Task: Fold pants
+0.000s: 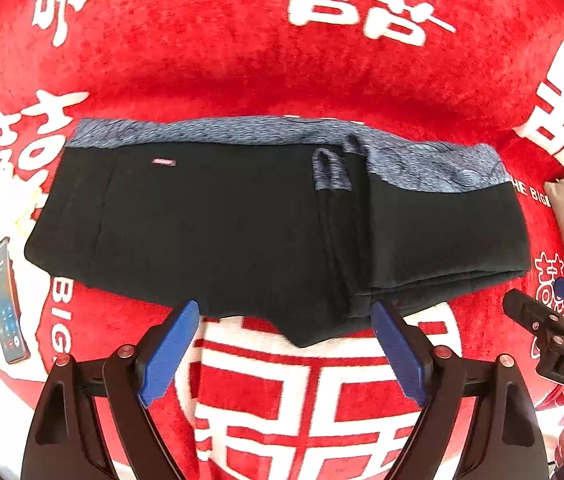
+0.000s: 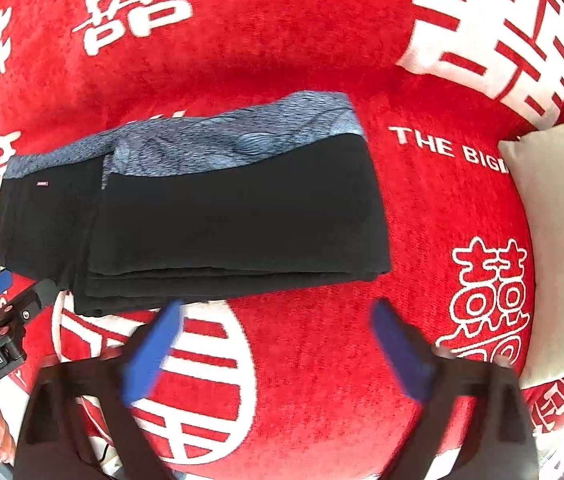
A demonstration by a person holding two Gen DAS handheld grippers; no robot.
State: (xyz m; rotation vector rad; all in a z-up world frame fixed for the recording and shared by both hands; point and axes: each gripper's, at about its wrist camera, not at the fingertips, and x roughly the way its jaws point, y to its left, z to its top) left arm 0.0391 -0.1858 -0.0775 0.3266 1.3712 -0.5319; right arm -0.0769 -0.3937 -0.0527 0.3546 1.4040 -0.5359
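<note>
Two grippers, left (image 1: 286, 354) and right (image 2: 276, 350), hang with jaws spread and empty just short of the black pants (image 1: 242, 232), folded into a stack on the red blanket (image 1: 242, 72). Folding looks finished; next, seemingly, only withdrawal. A phone (image 1: 8, 300) and cushion (image 2: 562, 220) flank the stack, red cloth lying bare beyond it.

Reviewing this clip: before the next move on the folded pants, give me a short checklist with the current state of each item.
1. Left gripper open, nothing between its pads: ok.
2. Right gripper open, empty: ok.
3. Black pants lie folded in a stack on the red blanket: ok.
4. Folded layers line up at the near edge: not ok, one flap sticks out.
5. Phone clear of the pants: ok.
6. Cushion clear of the pants: ok.
</note>
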